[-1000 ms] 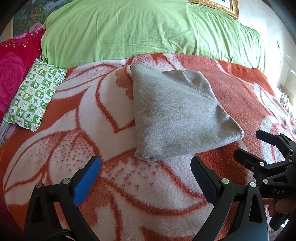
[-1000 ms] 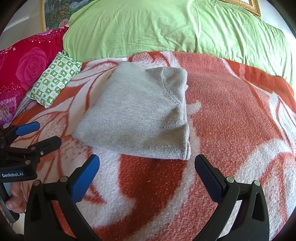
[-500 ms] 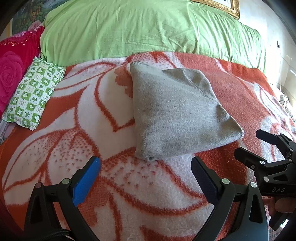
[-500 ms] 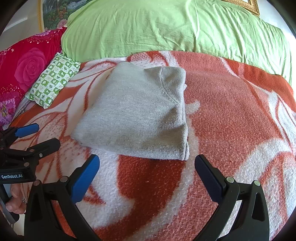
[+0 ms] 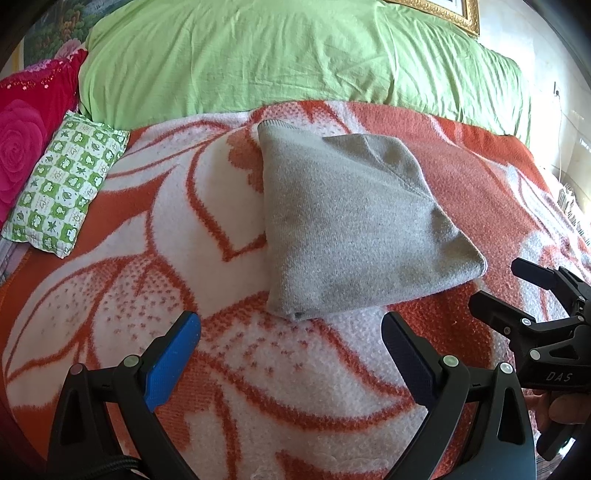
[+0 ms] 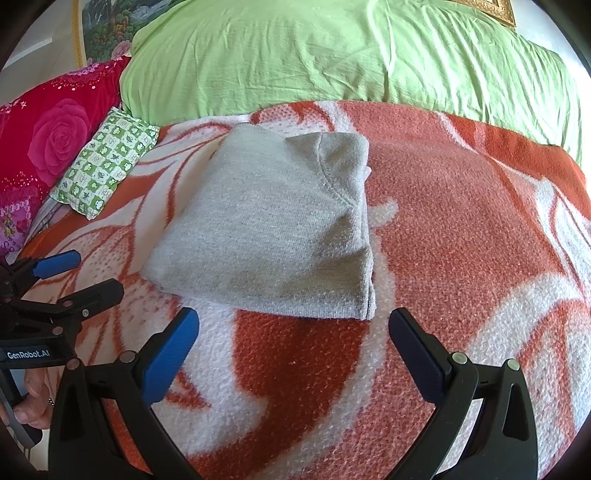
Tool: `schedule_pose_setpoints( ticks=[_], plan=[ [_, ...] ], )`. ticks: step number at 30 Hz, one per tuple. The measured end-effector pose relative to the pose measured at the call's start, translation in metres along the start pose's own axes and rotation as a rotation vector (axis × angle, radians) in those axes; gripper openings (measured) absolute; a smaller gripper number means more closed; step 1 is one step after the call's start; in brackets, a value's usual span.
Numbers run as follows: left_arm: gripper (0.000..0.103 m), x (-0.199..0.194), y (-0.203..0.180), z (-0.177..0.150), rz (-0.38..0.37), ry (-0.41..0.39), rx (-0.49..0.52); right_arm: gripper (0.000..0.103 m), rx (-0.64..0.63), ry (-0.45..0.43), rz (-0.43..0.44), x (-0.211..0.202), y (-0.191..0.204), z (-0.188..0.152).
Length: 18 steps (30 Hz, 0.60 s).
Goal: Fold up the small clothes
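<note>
Left gripper (image 5: 291, 345): black two-finger tool with blue pads, nearest the lens in the left wrist view; its fingers stand wide apart with nothing between them, above the blanket and just short of the garment's near edge. In the right wrist view it shows at the left border (image 6: 79, 273), spread apart there too.
Right gripper (image 6: 293, 343): same build, fingers also wide and holding nothing, just short of the garment's near right corner. In the left wrist view it shows at the right edge (image 5: 506, 284), beside that corner and not touching it.
Blanket: orange and white fleecy blanket with a large flower pattern (image 5: 184, 258), spread under both tools and covering the bed surface.
Garment: grey knitted piece of clothing, folded into a compact packet (image 5: 354, 225) (image 6: 273, 229), lying flat on the blanket near its middle, just beyond both tools; a stitched seam runs diagonally across its far right part.
Small cushion: green and white checked cushion (image 5: 62, 184), at the blanket's left edge, well apart from the garment.
Red pillow: crimson pillow with a pink rose print (image 6: 48, 147), left of the cushion.
Far cover: light green creased bedcover (image 5: 295, 55), bulging behind the blanket.
Frame: gilt picture frame corner (image 5: 443, 11), at the top behind the cover.
</note>
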State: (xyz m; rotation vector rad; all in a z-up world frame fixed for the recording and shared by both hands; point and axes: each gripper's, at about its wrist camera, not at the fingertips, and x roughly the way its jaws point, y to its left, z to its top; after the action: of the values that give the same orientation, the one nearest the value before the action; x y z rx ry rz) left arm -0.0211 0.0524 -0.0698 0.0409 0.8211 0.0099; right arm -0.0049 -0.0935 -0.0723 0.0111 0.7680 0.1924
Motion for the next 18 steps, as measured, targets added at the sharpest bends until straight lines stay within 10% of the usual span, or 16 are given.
schedule_pose_setpoints(
  ticks=[18],
  plan=[
    [0.099,0.0023,0.0021,0.0021,-0.001,0.005,0.003,0.102,0.023,-0.014,0.000,-0.0052,-0.0006,0.0056]
  ],
)
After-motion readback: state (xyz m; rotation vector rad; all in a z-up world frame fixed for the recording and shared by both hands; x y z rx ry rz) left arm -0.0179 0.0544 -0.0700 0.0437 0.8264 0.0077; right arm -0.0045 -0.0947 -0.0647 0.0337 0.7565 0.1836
